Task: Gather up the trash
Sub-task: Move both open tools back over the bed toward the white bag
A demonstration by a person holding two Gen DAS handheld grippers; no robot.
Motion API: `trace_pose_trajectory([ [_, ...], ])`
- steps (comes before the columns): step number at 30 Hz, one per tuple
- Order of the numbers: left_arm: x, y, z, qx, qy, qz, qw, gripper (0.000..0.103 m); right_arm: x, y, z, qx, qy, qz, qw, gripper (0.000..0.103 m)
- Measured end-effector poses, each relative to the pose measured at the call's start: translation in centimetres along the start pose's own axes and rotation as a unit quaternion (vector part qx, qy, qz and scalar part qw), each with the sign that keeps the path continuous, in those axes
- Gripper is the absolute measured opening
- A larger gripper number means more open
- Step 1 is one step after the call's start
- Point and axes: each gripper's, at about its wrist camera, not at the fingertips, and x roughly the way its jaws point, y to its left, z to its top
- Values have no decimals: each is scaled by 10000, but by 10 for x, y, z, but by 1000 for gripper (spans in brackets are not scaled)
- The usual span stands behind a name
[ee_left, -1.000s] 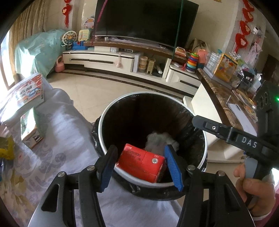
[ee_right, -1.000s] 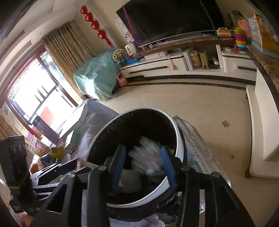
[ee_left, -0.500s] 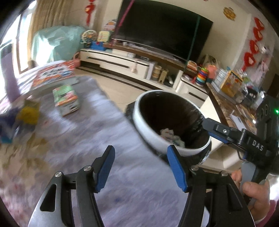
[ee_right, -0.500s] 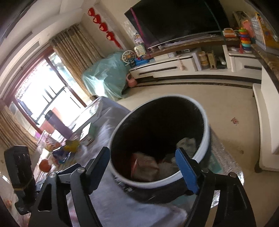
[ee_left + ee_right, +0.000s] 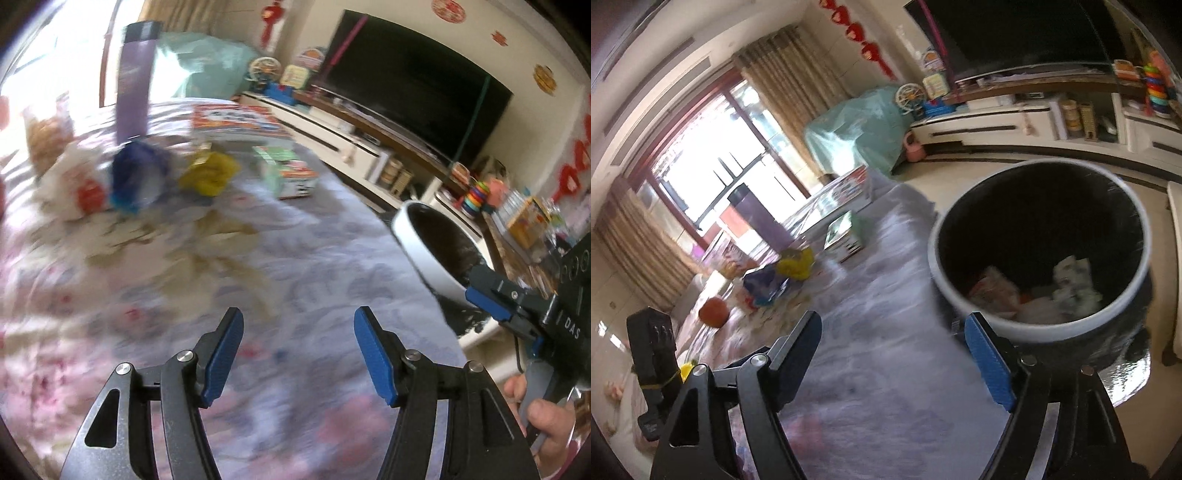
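My left gripper [image 5: 298, 321] is open and empty above the pale floral tablecloth [image 5: 288, 258]. Ahead of it, blurred, lie a yellow wrapper [image 5: 208, 171], a blue bag [image 5: 136, 181] and a small green-white carton [image 5: 291, 173]. The white-rimmed bin [image 5: 424, 236] with a black liner stands to the right. My right gripper [image 5: 892, 325] is open wide with nothing between its jaws, just left of the bin [image 5: 997, 325]. Inside the bin lie a reddish carton [image 5: 993, 291] and crumpled white paper [image 5: 1075, 280].
A tall purple bottle [image 5: 133, 81] and a flat red-white box [image 5: 236, 122] stand at the table's far side. An orange round thing [image 5: 714, 312] lies on the left. A TV cabinet [image 5: 997, 125] runs along the far wall. A hand [image 5: 546, 424] holds the right gripper.
Both grippers have swung left from over the bin to over the table. The red carton left the left jaws and the white paper left the right jaws, which opened wide.
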Motion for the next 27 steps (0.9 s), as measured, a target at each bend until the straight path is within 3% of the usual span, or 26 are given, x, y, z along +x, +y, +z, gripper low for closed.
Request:
trace_pose_trajectory([
  [18,-60,81,-22,-818,-233,589,9946,62,56,67,-28,-502,465,410,9968,81],
  [27,-50,105,-4,-950,-276,764,9922,62,83,94,-27,-784,576,515,9939,81],
])
